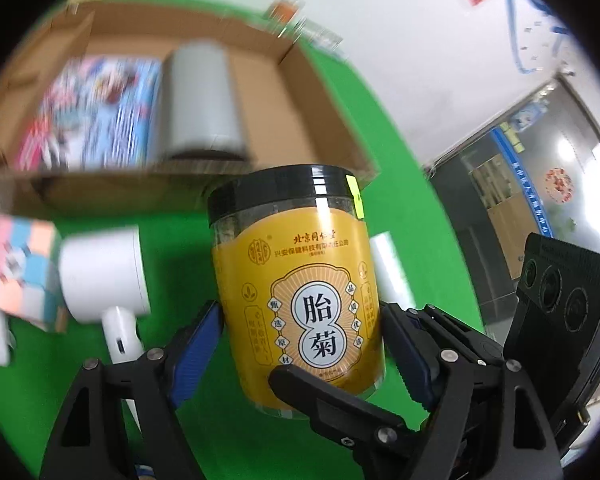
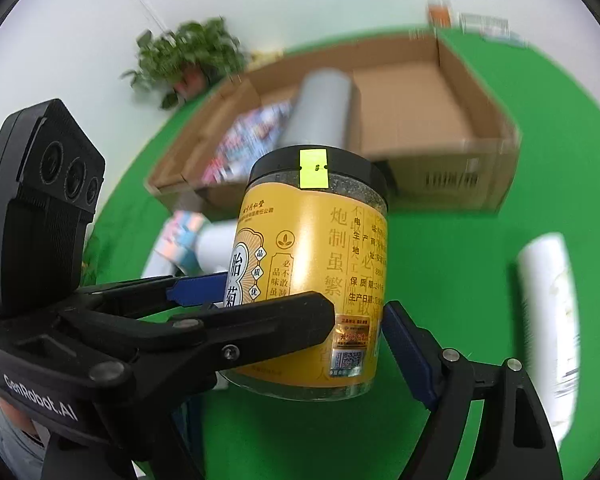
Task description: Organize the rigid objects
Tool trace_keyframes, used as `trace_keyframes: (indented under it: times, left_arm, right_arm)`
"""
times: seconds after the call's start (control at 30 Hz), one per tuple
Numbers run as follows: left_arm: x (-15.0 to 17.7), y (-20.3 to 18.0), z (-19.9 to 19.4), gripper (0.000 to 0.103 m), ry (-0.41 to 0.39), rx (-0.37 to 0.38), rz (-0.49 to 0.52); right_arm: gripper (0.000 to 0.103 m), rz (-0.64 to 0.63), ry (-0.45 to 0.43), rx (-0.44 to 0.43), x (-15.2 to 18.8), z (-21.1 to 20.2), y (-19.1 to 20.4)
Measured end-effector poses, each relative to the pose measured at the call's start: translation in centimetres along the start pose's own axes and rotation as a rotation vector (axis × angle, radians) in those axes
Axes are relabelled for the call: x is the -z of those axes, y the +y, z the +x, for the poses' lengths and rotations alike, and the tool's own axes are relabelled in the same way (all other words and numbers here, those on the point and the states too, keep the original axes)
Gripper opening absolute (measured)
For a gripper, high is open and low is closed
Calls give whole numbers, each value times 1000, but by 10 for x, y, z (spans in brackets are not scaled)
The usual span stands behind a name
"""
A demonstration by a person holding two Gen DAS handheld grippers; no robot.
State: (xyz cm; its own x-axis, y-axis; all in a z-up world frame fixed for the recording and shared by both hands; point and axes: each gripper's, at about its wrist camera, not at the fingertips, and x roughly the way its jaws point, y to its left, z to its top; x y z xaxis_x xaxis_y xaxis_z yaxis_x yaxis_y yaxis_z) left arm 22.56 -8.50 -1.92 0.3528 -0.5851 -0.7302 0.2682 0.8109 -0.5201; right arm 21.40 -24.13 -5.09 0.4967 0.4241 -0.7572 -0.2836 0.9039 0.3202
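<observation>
A clear jar [image 1: 296,280] with a black lid and a yellow label hangs tilted above the green cloth. My left gripper [image 1: 300,320] has its blue pads [image 1: 196,344] pressed on the jar's two sides. In the right wrist view the jar [image 2: 320,240] is lodged in my right gripper [image 2: 296,320]. That gripper's right pad [image 2: 408,352] lies at the jar's side, while its other finger is hidden behind the left gripper [image 2: 272,300]. One black finger [image 1: 320,396] of the right gripper crosses the jar's base.
An open cardboard box [image 1: 312,92] behind the jar holds a grey cylinder [image 1: 200,100] and a colourful pack [image 1: 96,112]. On the green cloth [image 1: 412,140] lie a white hair-dryer-like device [image 1: 100,276], a pastel box [image 1: 20,272] and a white tube [image 2: 548,320]. A potted plant [image 2: 188,52] stands at the back.
</observation>
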Motion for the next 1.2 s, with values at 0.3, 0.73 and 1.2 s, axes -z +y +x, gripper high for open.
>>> trace_keyframes:
  times: [0.3,0.73,1.2]
  left_arm:
    - [-34,-51,-56,79,-188,-13,191]
    - [-83,-65,-51,79,-214,-4,250]
    - [-134,-31,19,79,-92,-22,153]
  right_arm:
    - [80,-93,-224,61,-39,-73,29]
    - [81,-114,-277,98,-81,-90,24]
    - [81,-74,-112,105,-144,-2,-22]
